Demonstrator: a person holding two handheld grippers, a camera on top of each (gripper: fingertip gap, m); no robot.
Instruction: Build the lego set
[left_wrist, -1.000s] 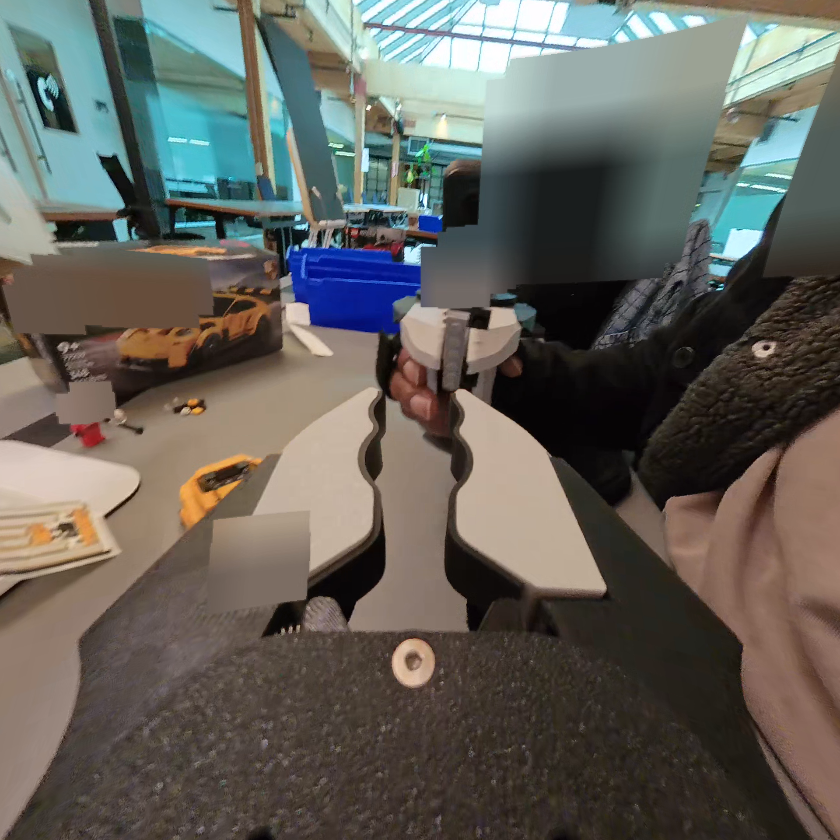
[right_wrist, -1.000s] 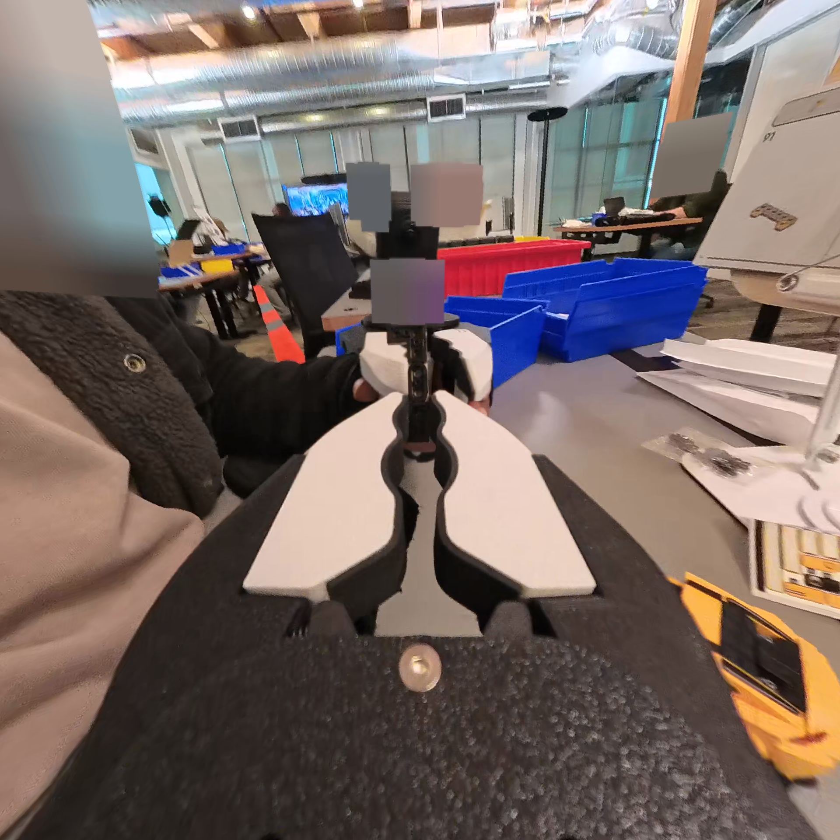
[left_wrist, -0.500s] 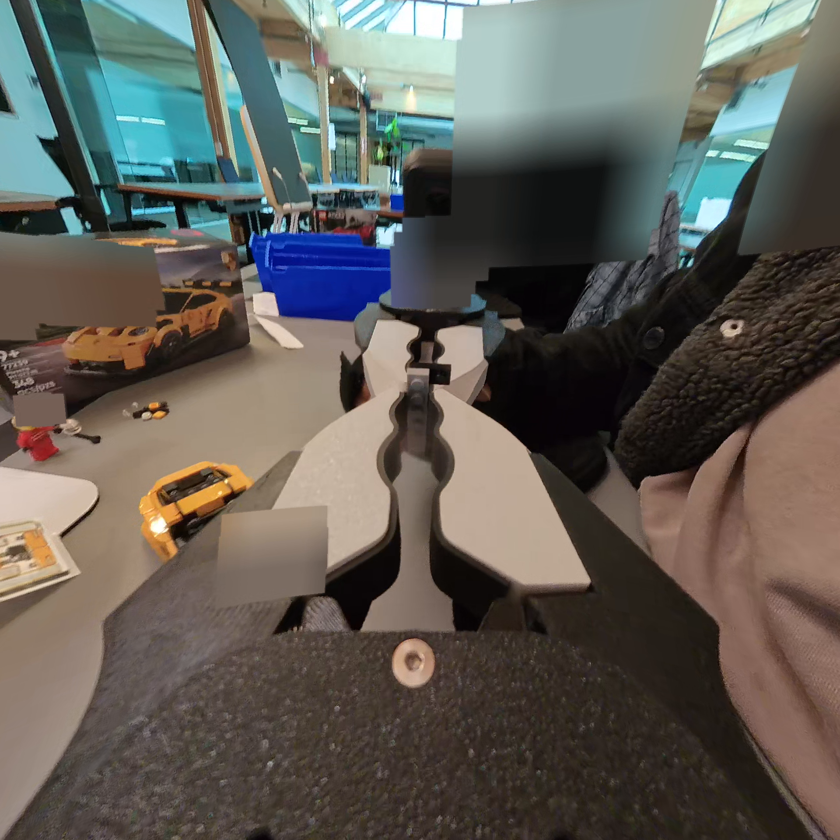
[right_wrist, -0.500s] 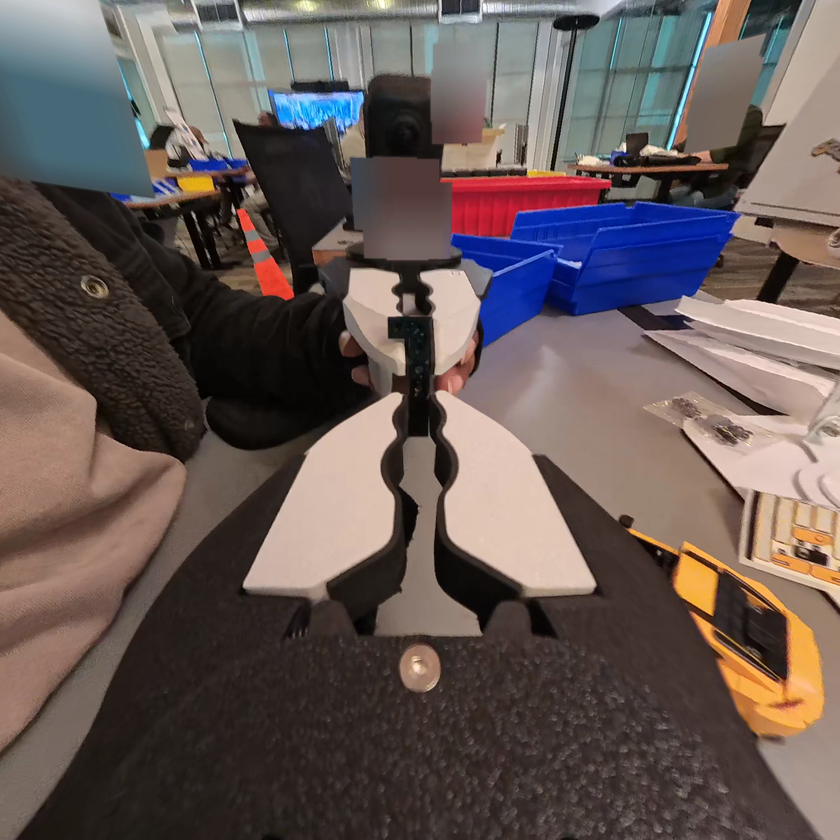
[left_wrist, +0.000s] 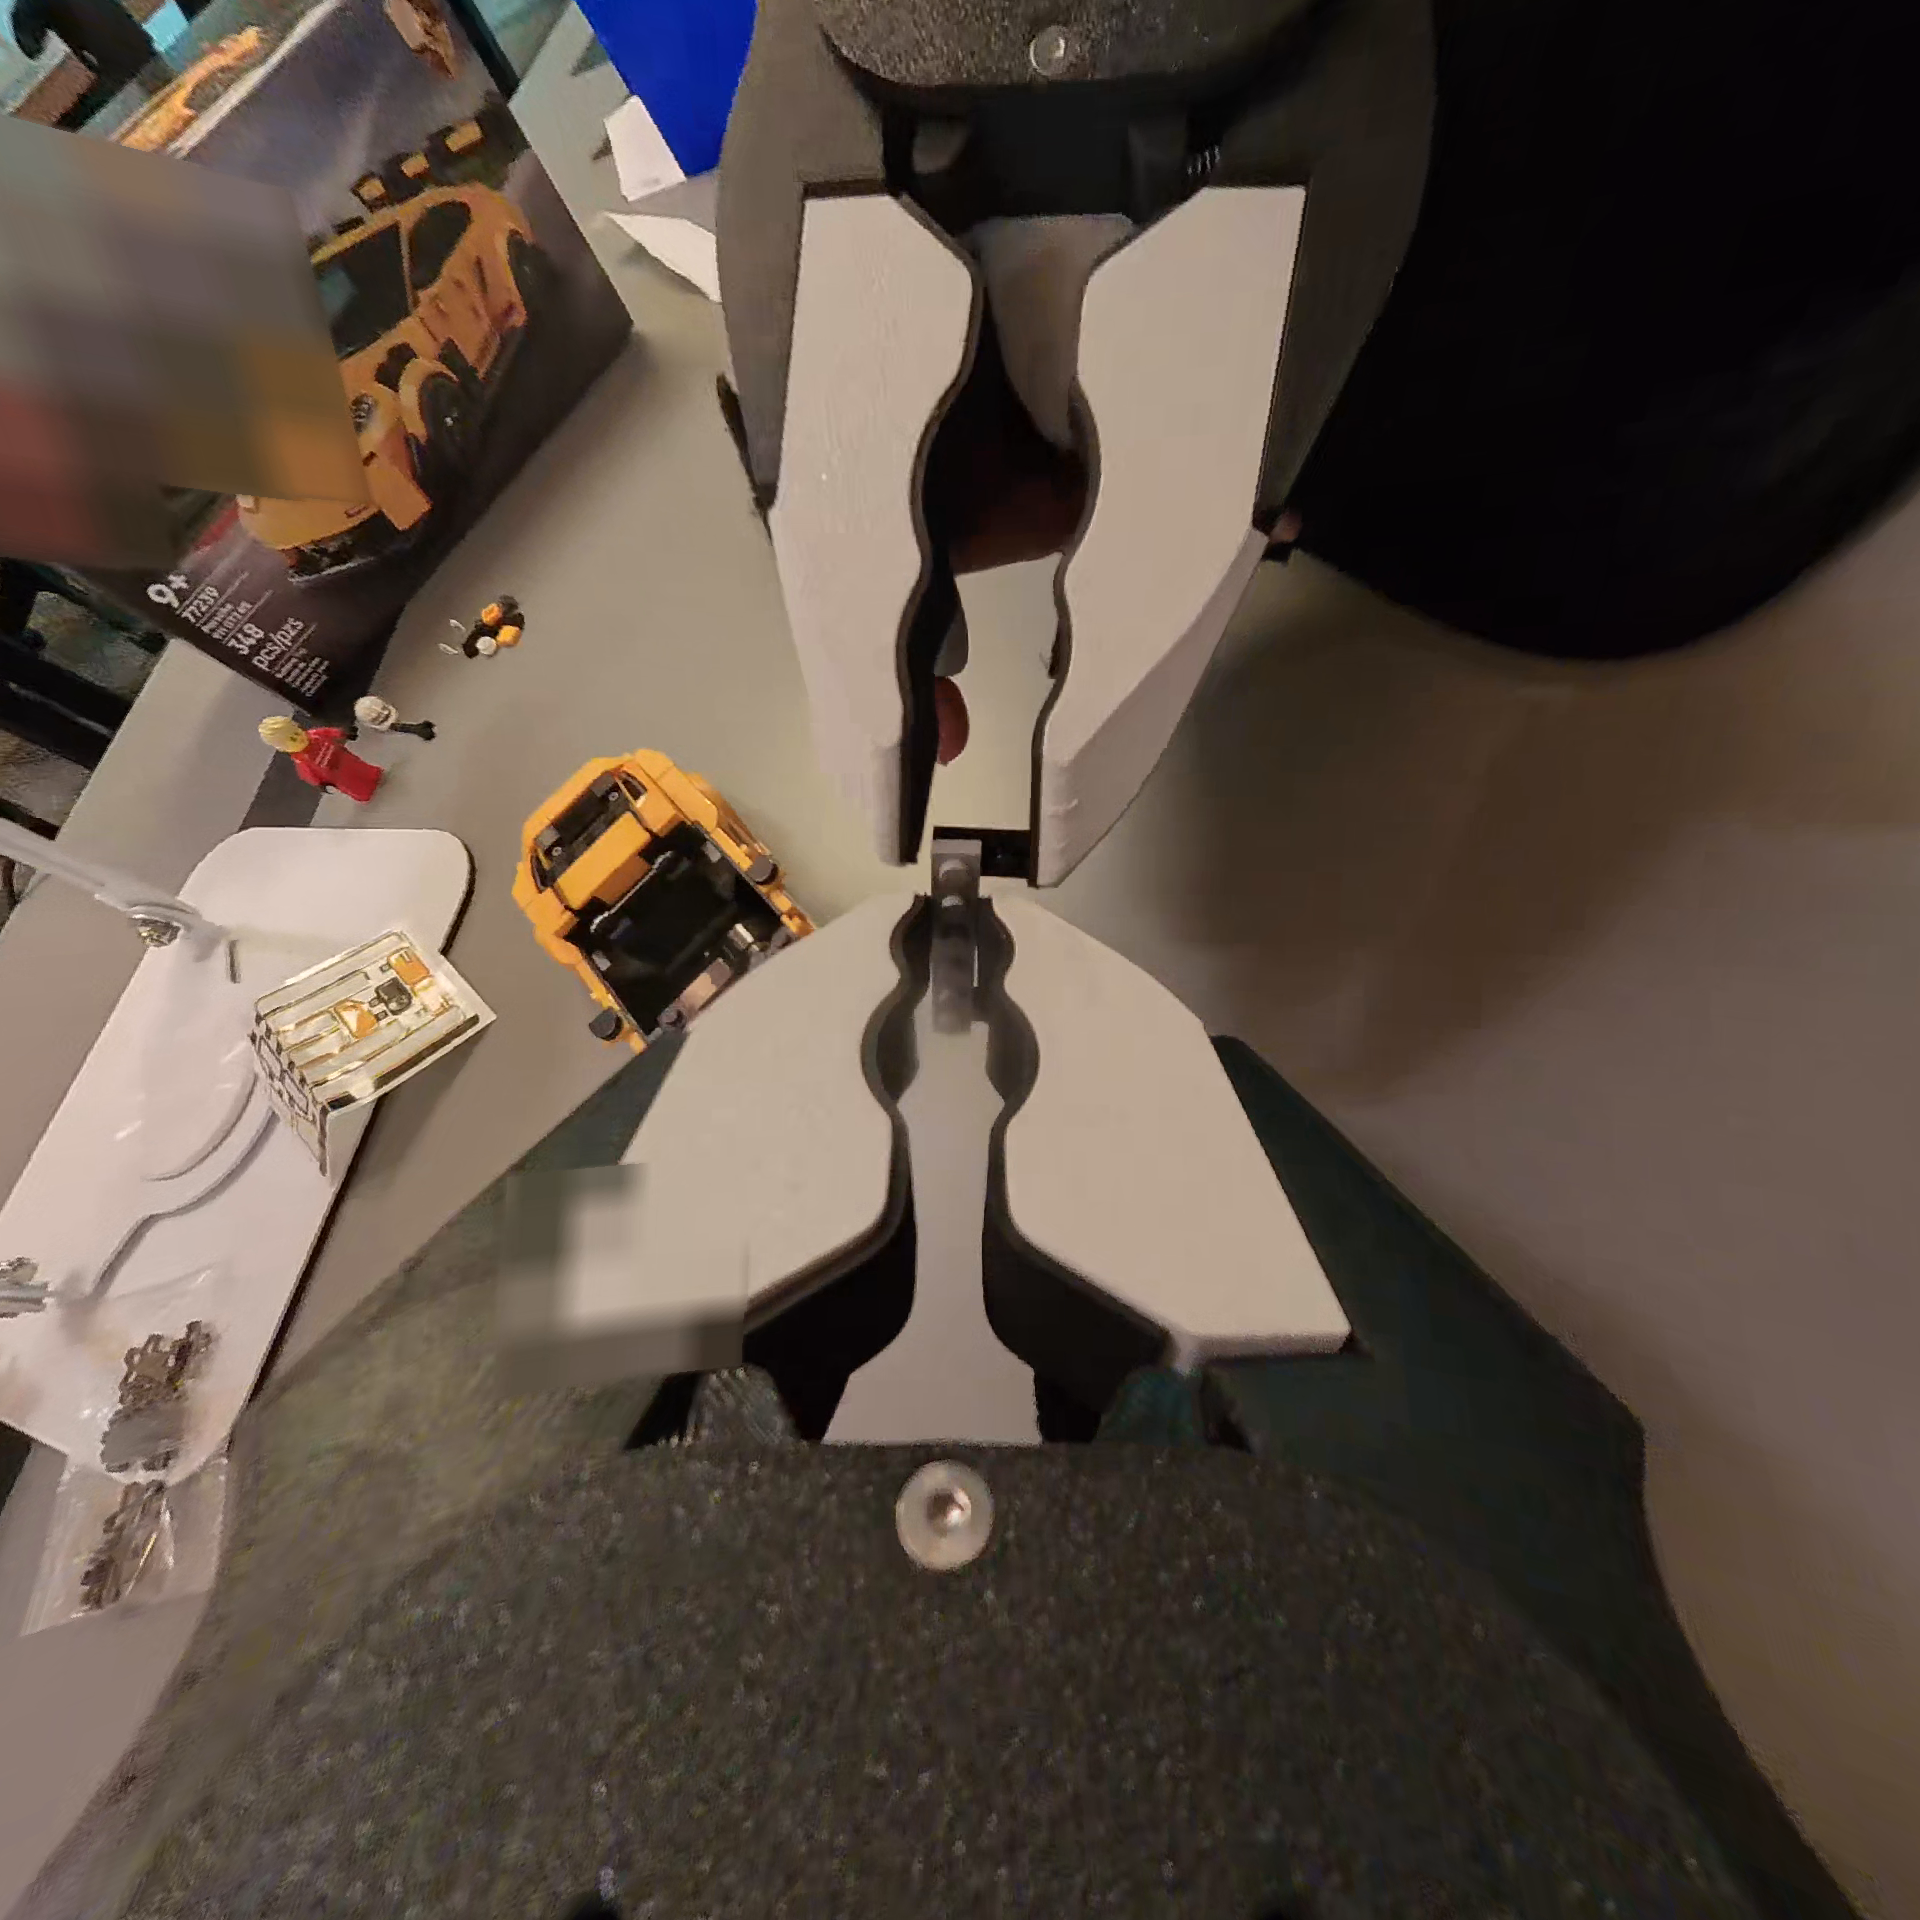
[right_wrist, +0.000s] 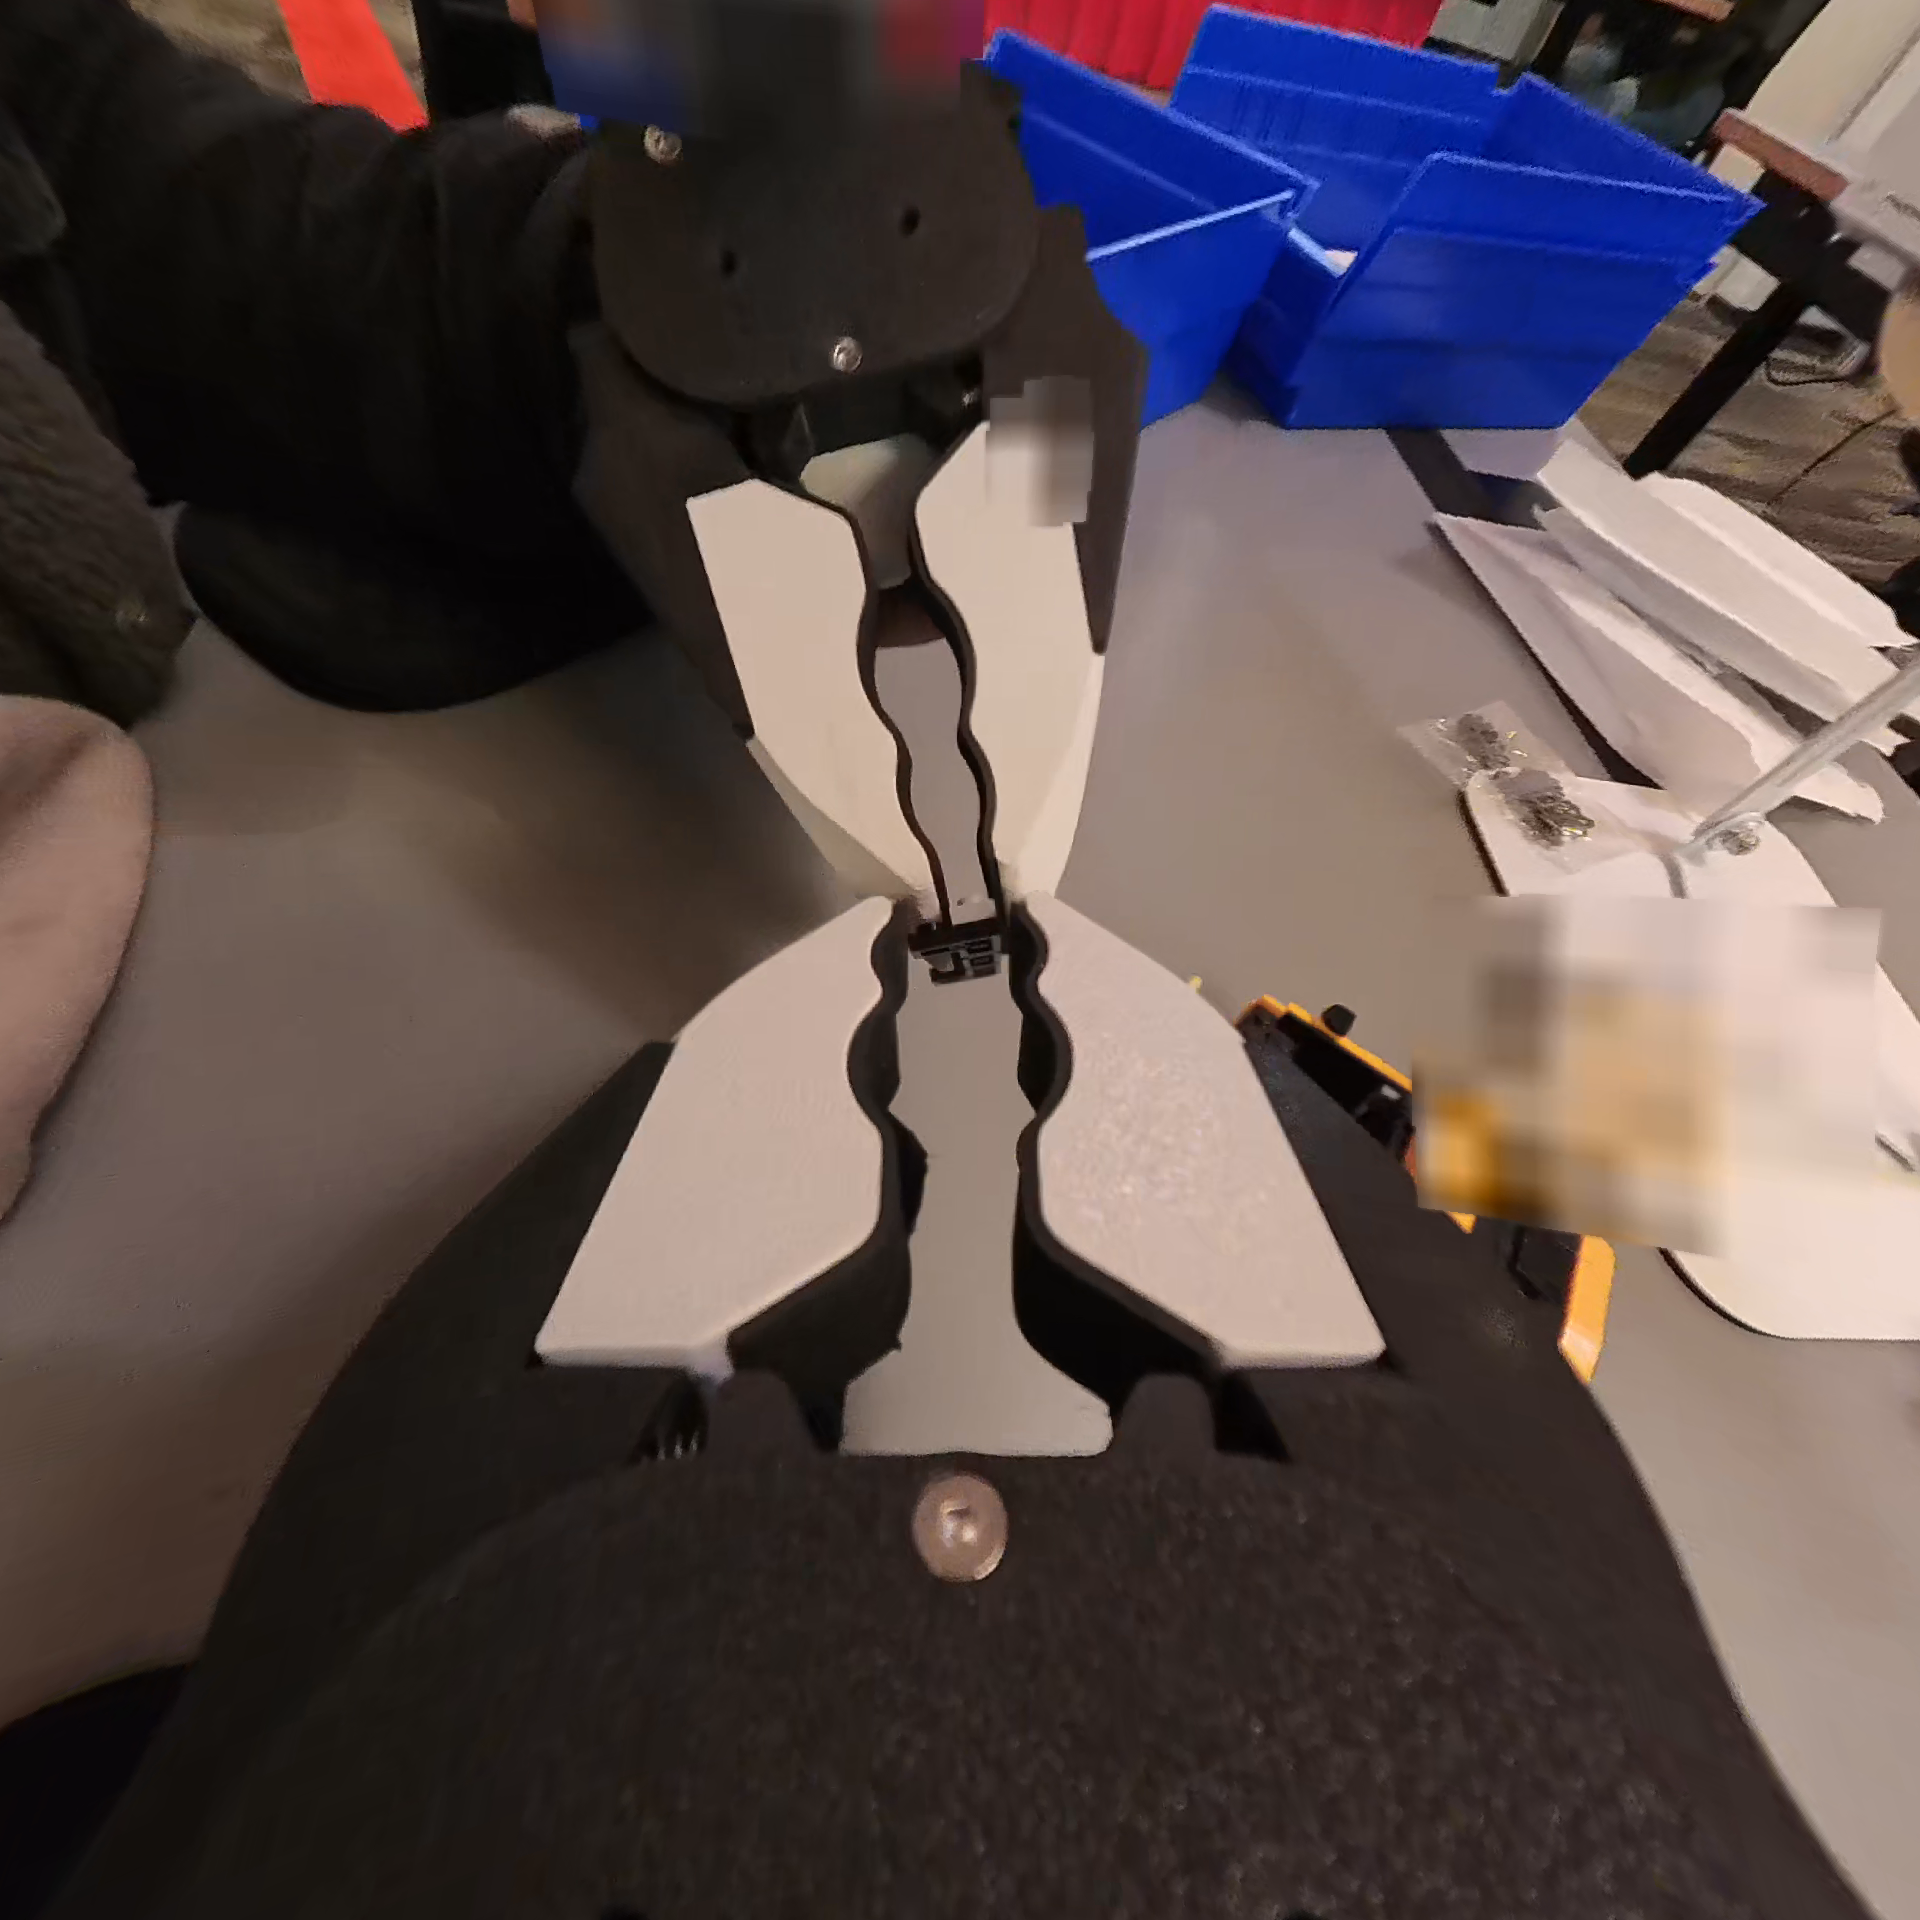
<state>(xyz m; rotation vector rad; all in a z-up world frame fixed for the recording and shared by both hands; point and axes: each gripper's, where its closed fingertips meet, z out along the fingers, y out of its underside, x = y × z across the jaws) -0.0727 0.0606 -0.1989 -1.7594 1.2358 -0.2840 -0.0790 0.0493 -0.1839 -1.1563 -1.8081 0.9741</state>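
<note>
The right gripper (right_wrist: 956, 951) meets the left gripper (right_wrist: 961, 894) tip to tip over the grey table (right_wrist: 416, 935), and the small black lego piece (right_wrist: 958, 951) sits clamped between the right one's white fingers (right_wrist: 1153, 1132), with the left one's narrow tips closed against its far side. To the right of that piece a yellow lego car (right_wrist: 1340, 1060) lies partly hidden behind the gripper body. Farther right lie white paper sheets (right_wrist: 1704, 644) and small parts bags (right_wrist: 1507, 769), and beyond stand blue bins (right_wrist: 1455, 291).
</note>
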